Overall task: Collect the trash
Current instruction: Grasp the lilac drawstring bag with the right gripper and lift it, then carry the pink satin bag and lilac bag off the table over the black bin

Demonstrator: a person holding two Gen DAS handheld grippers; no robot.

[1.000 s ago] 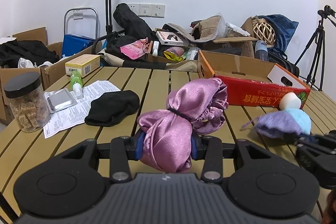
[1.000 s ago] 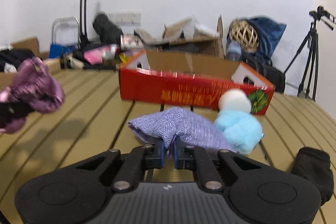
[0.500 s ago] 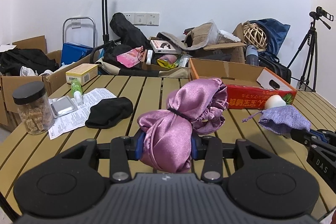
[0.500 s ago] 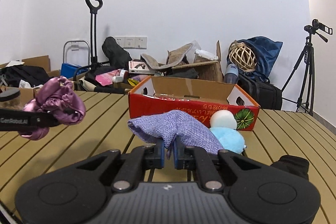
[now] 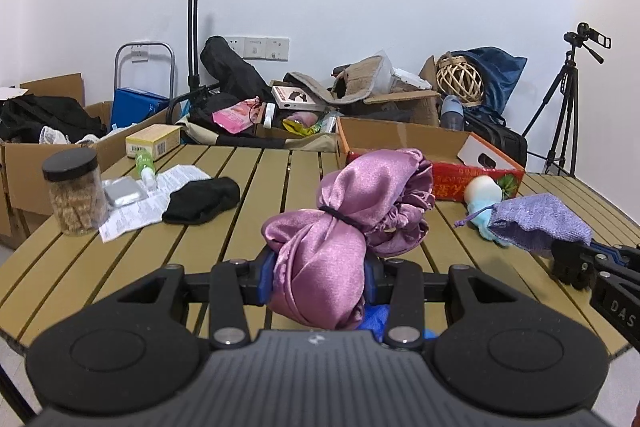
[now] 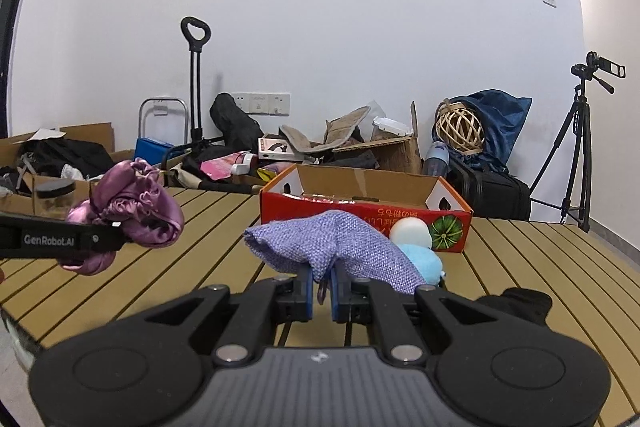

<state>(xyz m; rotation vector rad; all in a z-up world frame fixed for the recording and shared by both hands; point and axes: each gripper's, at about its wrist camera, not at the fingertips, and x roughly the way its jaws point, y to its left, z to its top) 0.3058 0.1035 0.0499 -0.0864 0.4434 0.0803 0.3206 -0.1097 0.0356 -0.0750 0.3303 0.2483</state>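
Note:
My left gripper [image 5: 318, 277] is shut on a shiny purple satin pouch [image 5: 352, 211] and holds it above the near edge of the slatted wooden table [image 5: 264, 187]. The pouch also shows at the left of the right wrist view [image 6: 132, 207]. My right gripper [image 6: 321, 293] is shut on a lilac woven pouch [image 6: 332, 247], lifted off the table; the pouch also shows at the right of the left wrist view [image 5: 540, 221]. A light blue and white plush [image 6: 416, 247] lies on the table behind it, in front of an open red cardboard box [image 6: 364, 203].
On the table's left are a black cloth [image 5: 202, 201], a printed leaflet [image 5: 144, 205], a silver tin [image 5: 122, 191], a green bottle [image 5: 145, 165], a yellow box [image 5: 152, 141] and a black-lidded jar [image 5: 74, 193]. A black cloth [image 6: 516, 305] lies at right. Clutter and a tripod [image 6: 576, 147] stand beyond.
Both grippers have pulled back and risen with their pouches still held. The table and red box look farther off, and the near table edge has come into view.

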